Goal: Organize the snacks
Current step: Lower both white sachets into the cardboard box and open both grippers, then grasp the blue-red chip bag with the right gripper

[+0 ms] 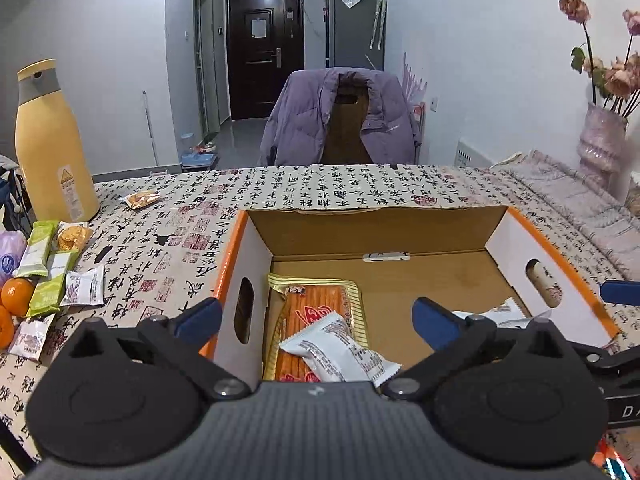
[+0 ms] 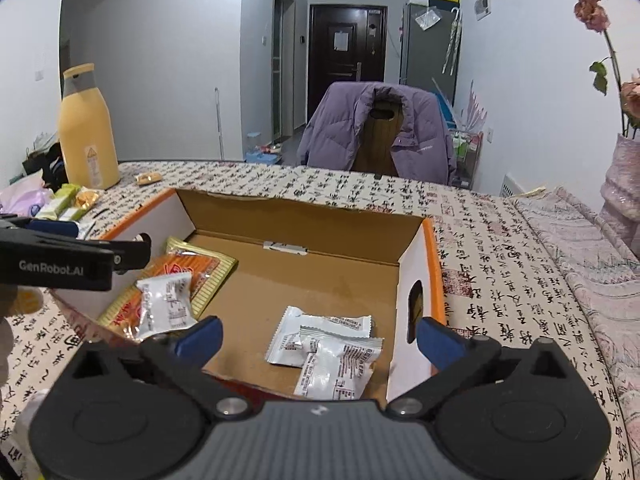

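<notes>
Both claws, left claw [image 1: 318, 322] and right claw [image 2: 320, 338], gape empty above white packets [image 2: 332, 354] in the box [image 2: 416, 264].

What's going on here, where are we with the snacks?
A person is sorting snacks into the cardboard box. Both claws hang open and empty over it: the left claw above a white packet lying on the orange pack, the right claw above two white packets. More snacks wait on the table left of the box.
</notes>
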Motion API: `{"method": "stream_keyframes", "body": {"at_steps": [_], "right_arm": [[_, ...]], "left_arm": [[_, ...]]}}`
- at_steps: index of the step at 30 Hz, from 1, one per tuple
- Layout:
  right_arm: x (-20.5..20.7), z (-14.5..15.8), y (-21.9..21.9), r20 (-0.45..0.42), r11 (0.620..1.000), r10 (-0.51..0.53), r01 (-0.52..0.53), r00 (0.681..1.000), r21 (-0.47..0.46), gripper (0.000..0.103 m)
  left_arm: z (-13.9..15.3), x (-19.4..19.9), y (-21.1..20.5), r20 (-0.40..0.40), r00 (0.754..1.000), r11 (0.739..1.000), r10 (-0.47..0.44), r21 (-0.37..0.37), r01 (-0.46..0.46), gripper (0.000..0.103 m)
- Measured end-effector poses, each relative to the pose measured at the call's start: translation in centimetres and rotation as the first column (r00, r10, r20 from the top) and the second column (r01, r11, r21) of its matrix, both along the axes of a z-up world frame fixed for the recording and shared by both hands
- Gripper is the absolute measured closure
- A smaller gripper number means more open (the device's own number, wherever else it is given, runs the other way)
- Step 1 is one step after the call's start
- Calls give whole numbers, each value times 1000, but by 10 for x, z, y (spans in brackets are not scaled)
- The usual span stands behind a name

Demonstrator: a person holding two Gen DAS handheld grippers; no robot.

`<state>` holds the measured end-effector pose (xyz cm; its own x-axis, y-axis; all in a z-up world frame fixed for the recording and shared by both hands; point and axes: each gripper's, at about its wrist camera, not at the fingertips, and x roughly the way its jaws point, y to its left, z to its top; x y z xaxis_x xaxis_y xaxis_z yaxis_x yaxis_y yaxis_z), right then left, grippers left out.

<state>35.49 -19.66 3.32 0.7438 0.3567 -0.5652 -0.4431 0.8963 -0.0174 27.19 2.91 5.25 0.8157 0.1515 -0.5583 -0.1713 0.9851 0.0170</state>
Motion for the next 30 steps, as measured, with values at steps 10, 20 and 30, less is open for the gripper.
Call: {"method": "stream_keyframes", "body": {"at_steps": [10, 20, 30], "right_arm": [[-42, 15, -16, 85, 999, -22, 19, 996, 41, 0], [-103, 23, -30, 179, 997, -25, 12, 984, 75, 0], [-158, 18, -31, 238, 995, -20, -4, 971, 100, 0]], "left_arm": [[12, -36, -3, 60, 998, 1000, 1, 0, -1, 0], [19, -101, -5, 166, 986, 1000, 10, -30, -5, 0], [13, -154, -7, 234, 972, 999, -8, -29, 15, 0]]}}
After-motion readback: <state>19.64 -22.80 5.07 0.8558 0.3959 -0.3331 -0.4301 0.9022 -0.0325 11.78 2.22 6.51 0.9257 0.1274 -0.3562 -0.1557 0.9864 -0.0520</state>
